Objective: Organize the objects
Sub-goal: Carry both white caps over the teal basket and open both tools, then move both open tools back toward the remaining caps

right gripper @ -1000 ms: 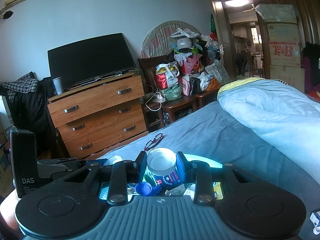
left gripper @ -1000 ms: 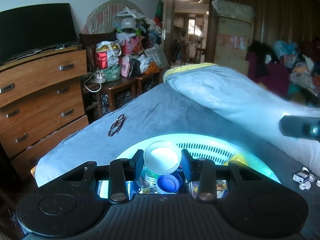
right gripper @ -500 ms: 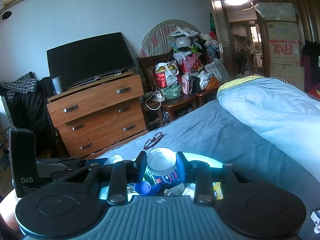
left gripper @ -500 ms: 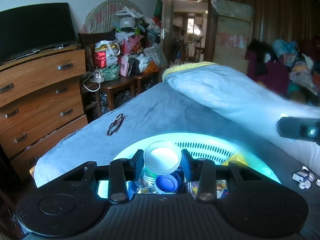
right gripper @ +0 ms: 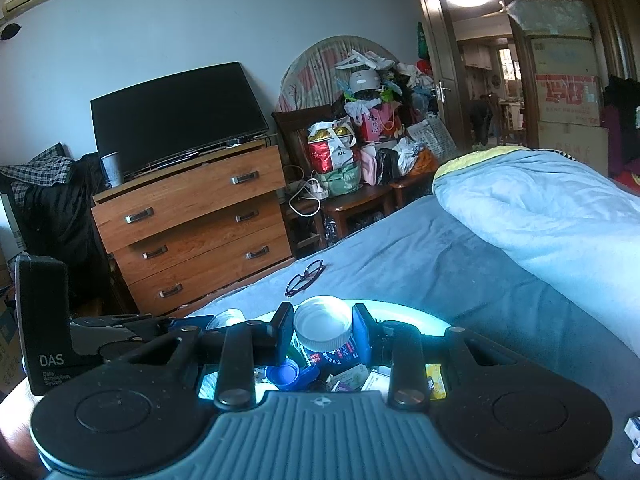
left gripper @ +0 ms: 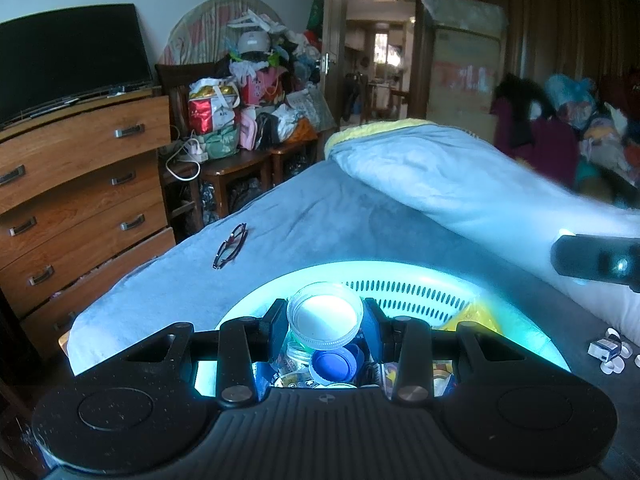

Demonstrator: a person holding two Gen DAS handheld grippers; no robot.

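Left wrist view showed the left gripper clamped on a clear plastic white-lidded jar, and the right gripper pinched a white-capped bottle, both poised over the round pale-green perforated basket, likely for dropping in.

Your left gripper sits over the basket on the bed, its fingers on either side of a jar, with a cap just below it among the basket's contents. Your right gripper is also above the basket, its fingers flanking a bottle, the left unit off to its left. Glasses lie on the bed beyond the basket, the dresser stands left of the bed with a TV on top, and the rolled duvet lies to the right.
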